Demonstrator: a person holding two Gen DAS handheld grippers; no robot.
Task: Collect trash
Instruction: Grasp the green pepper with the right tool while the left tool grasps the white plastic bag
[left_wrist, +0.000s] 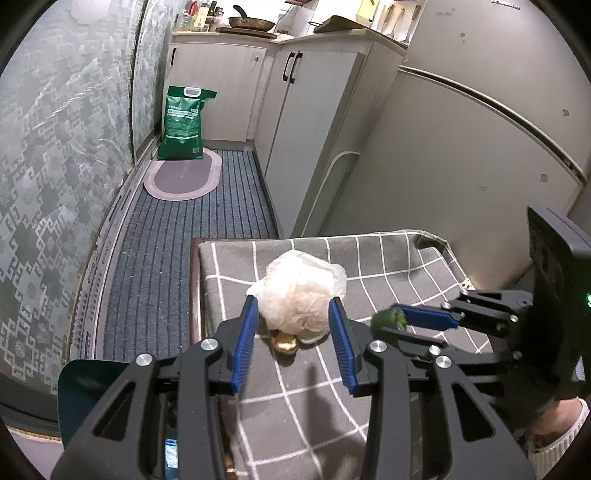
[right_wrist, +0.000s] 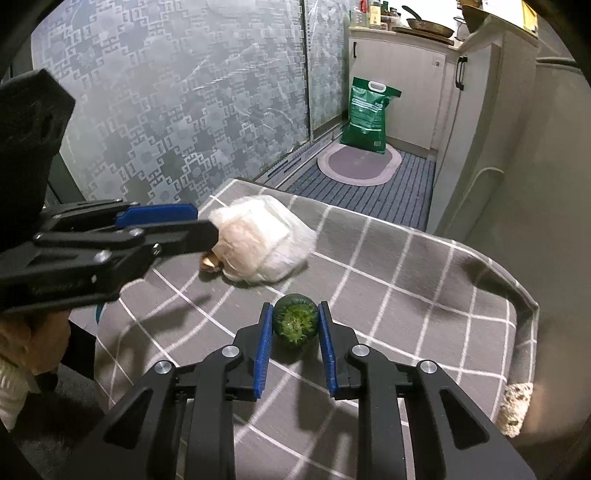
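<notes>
1. Grey checked tablecloth (right_wrist: 406, 280) covers a small kitchen table.
2. Right gripper (right_wrist: 295, 325) pinches a green vegetable stub (right_wrist: 295, 321); a loosened grip could drop it.
3. Left gripper (left_wrist: 291, 325) gapes around a crumpled plastic bag (left_wrist: 299, 291), not yet clamped; thin film may slip free.

No lettering can be read anywhere in this kitchen. A green bag (left_wrist: 183, 125) standing on the floor by the cabinets carries pale printed lines and a label band, all too small and blurred to make out. Faint dark lettering near the top of the fridge (left_wrist: 506, 6) is likewise illegible in the left wrist view.
</notes>
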